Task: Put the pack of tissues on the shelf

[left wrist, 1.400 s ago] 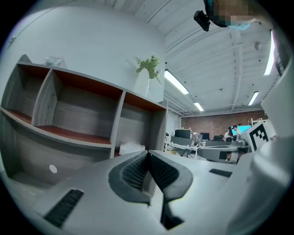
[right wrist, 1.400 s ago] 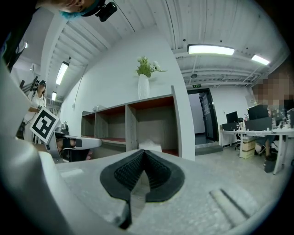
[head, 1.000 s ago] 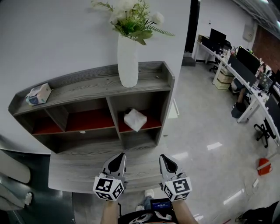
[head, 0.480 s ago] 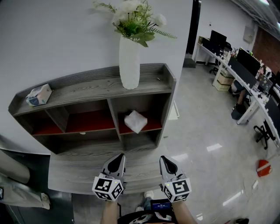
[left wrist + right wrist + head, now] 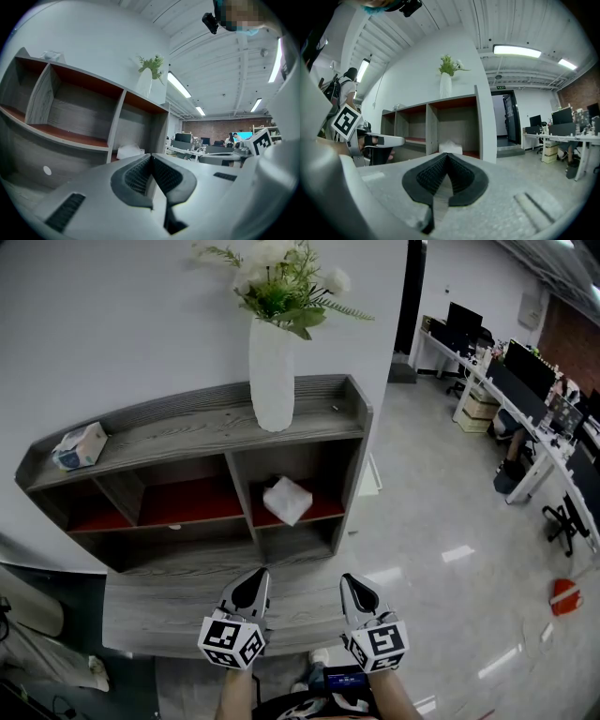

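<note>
A white pack of tissues [image 5: 288, 500] lies in the right middle compartment of the grey shelf unit [image 5: 202, 424], on its red board. It also shows in the left gripper view [image 5: 130, 151] and in the right gripper view [image 5: 451, 147]. My left gripper [image 5: 249, 587] and right gripper [image 5: 356, 592] hover side by side over the unit's low front ledge, well short of the pack. Both are shut with nothing between the pads [image 5: 140, 173] [image 5: 461, 176].
A tall white vase with flowers [image 5: 272, 371] stands on the shelf top, and a tissue box [image 5: 80, 445] sits at its far left. The left compartments hold nothing. Shiny floor and office desks [image 5: 525, 390] lie to the right. A dark mat [image 5: 47, 652] lies at the lower left.
Both grippers stay where they were, still shut. The view has shifted a little, and a pale shape at the lower left edge has moved.
</note>
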